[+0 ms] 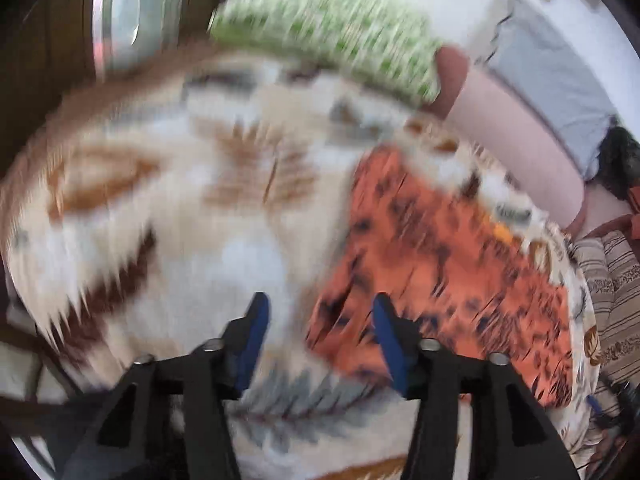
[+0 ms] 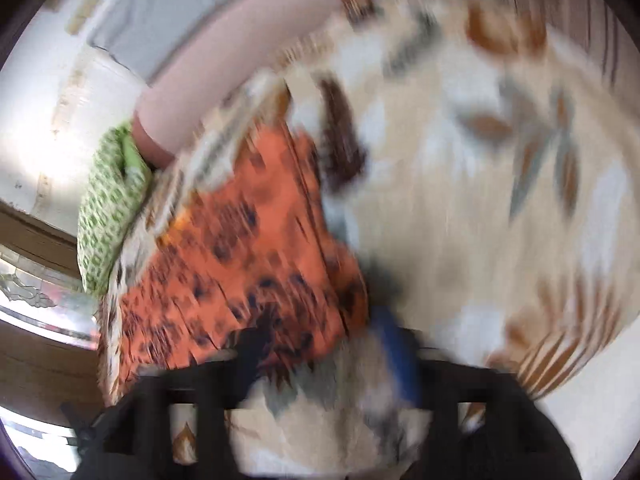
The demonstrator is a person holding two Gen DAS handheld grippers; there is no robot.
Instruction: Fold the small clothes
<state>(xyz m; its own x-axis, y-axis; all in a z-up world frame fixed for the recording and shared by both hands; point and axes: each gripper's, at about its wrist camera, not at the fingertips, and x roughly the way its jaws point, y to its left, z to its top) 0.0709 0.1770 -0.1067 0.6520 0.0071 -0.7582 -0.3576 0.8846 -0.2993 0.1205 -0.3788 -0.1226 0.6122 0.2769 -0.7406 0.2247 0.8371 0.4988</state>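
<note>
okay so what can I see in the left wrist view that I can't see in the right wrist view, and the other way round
Only the left wrist view: both blue fingers of the left gripper sharply, standing apart with nothing between them, and a striped cushion at the right edge.
Only the right wrist view: the right gripper, blurred, at the garment's near edge.
Both: the orange patterned garment lying on the leaf-print bedspread, a green patterned cloth and a pink bolster beyond it.

One orange garment with dark specks is lying at about three o'clock in the left wrist view. One green patterned pillow is sitting at twelve o'clock, one pink bolster at two o'clock. One leaf-print bedsheet is spreading beneath them. Two grippers are showing, one per view.
</note>
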